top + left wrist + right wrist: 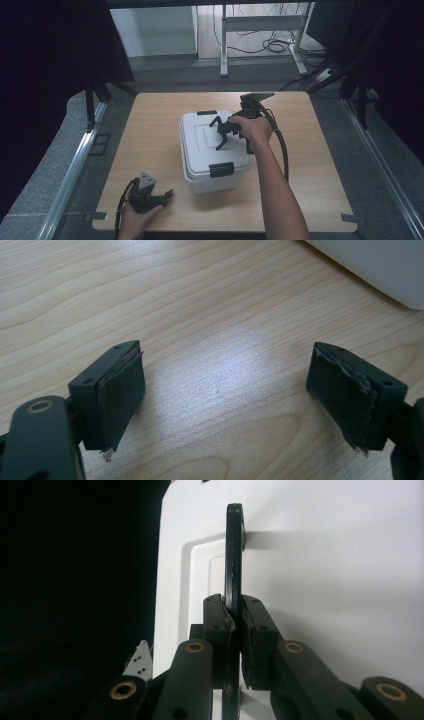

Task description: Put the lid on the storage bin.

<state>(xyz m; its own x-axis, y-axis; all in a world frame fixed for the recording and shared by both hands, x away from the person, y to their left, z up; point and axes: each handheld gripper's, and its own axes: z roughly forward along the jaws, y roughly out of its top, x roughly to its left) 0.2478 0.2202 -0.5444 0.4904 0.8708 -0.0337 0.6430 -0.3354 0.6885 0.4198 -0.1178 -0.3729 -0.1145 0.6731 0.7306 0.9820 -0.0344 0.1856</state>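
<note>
The right claw [223, 134] is clenched on the black handle [233, 555] of the white box [212, 150], which sits mid-desk with its lid on and both black latches seemingly shut. The handle stands upright between the pads, so the grasp looks done; lifting or carrying the box seems to be what is left. The right arm reaches in from the near edge, the hand over the lid's right side, claw pointing left and down. The left claw [161, 196] is released, jaws wide apart, resting low on the desk [210, 315] near the box's near-left corner.
</note>
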